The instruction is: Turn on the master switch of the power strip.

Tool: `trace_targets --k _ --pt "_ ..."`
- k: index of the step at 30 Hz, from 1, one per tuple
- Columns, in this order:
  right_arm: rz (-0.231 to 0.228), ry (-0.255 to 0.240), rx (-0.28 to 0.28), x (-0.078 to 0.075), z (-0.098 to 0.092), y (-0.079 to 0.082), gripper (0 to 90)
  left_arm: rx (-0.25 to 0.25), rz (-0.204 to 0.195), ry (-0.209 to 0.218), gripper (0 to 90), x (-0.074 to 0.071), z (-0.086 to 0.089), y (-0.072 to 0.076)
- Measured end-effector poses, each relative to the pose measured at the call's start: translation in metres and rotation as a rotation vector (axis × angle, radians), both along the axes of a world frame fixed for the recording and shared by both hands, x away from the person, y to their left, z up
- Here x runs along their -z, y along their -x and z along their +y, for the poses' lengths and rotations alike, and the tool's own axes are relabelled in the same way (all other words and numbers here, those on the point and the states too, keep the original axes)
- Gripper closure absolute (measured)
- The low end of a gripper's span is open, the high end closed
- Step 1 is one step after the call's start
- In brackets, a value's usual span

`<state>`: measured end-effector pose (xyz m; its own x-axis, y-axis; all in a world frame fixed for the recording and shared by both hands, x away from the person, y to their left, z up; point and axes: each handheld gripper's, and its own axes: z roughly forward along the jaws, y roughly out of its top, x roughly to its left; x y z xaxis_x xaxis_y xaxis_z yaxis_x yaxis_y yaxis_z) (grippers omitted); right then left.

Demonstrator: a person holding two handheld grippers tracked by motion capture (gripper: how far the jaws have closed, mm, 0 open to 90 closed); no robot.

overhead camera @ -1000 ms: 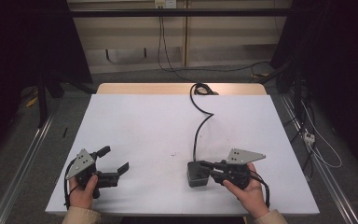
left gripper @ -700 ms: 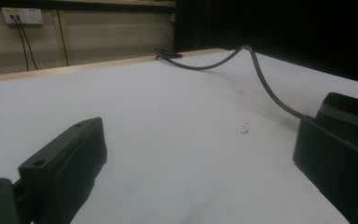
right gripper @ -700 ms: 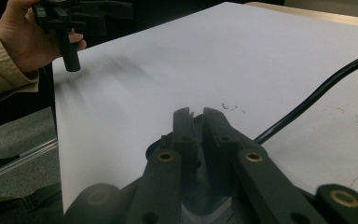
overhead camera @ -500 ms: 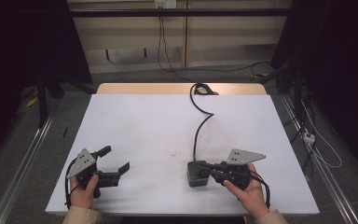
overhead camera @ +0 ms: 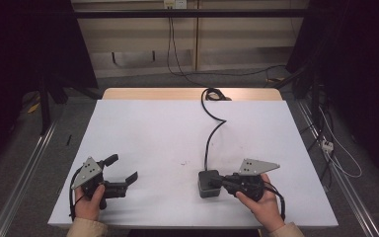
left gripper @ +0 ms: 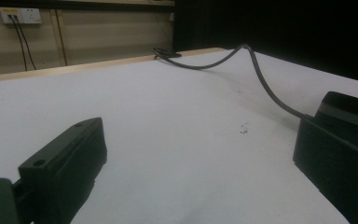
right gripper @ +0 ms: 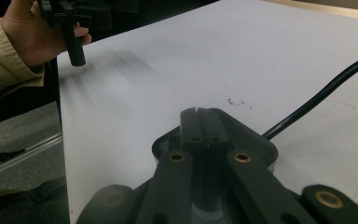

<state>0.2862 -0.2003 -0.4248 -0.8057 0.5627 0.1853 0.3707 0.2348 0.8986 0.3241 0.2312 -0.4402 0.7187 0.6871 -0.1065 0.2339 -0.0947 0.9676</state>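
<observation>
Item: black power adapter [overhead camera: 208, 183], lying lower centre of the high view on the white table [overhead camera: 177, 128], its cable [overhead camera: 211, 131] trailing toward upper centre. Right gripper [overhead camera: 217, 181] is lying level, pointing frame-left, jaws pressed together, tips over the adapter. Left gripper [overhead camera: 123, 170], lower left, is resting spread and empty, well apart

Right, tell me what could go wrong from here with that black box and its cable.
1. The right gripper has just been closing its jaws; they meet at the black box with nothing visible between them, so it may only shove the box across the table.
2. The cable arches off the table toward the far edge; dragging the box could tighten or snag it.
3. The left gripper stands open, apart, steadying nothing.
</observation>
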Motion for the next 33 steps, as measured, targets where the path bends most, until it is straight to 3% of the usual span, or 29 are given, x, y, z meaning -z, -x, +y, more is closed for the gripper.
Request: trace_targets --k 16,33 --pt "-0.001 0.036 -0.009 0.0043 0.0032 0.0000 90.0 0.000 -0.002 -0.001 2.3 -0.0002 0.0003 -0.0001" --pt "-0.011 0.024 -0.008 0.0087 0.0033 0.0008 90.0 0.001 -0.007 -0.002 2.3 -0.0006 0.0001 0.0003"
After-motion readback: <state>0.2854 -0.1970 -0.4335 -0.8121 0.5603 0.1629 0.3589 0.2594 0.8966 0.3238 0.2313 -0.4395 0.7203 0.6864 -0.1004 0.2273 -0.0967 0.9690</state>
